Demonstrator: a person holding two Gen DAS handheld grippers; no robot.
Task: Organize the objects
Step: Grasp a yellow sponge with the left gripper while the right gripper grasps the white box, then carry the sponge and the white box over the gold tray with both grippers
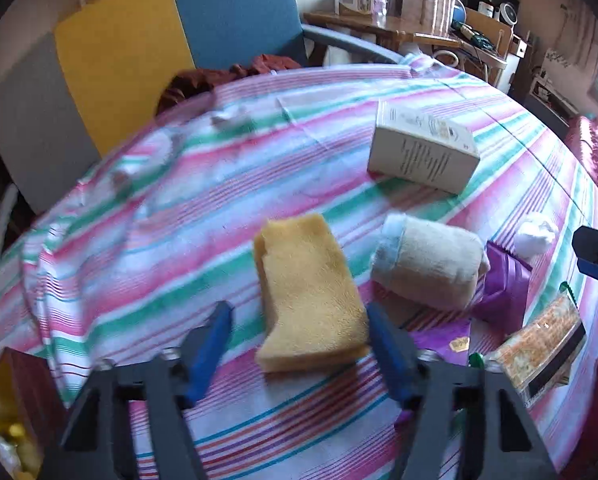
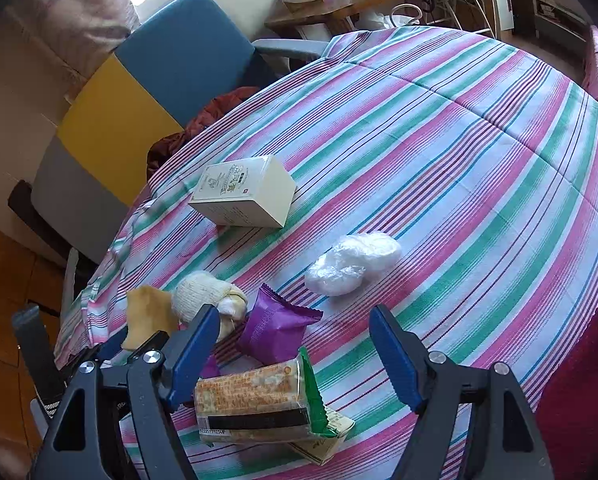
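Note:
A yellow sponge (image 1: 309, 292) lies on the striped cloth between the open fingers of my left gripper (image 1: 299, 340), which is empty. Right of it lie a rolled beige towel (image 1: 427, 266), a purple snack packet (image 1: 507, 284), a biscuit pack (image 1: 543, 344), a white plastic wad (image 1: 535, 236) and a white box (image 1: 423, 148). My right gripper (image 2: 295, 344) is open and empty, over the biscuit pack (image 2: 255, 404). Ahead of it are the purple packet (image 2: 277, 330), the towel roll (image 2: 207, 294), the sponge (image 2: 147, 314), the plastic wad (image 2: 353, 264) and the box (image 2: 245, 192).
The striped cloth (image 2: 459, 152) covers a round table. A blue, yellow and grey chair (image 1: 147, 44) with a brown garment (image 1: 219, 78) stands at the far edge. A wooden desk (image 1: 379, 24) with clutter is behind. A small green carton (image 2: 323, 440) lies under the biscuit pack.

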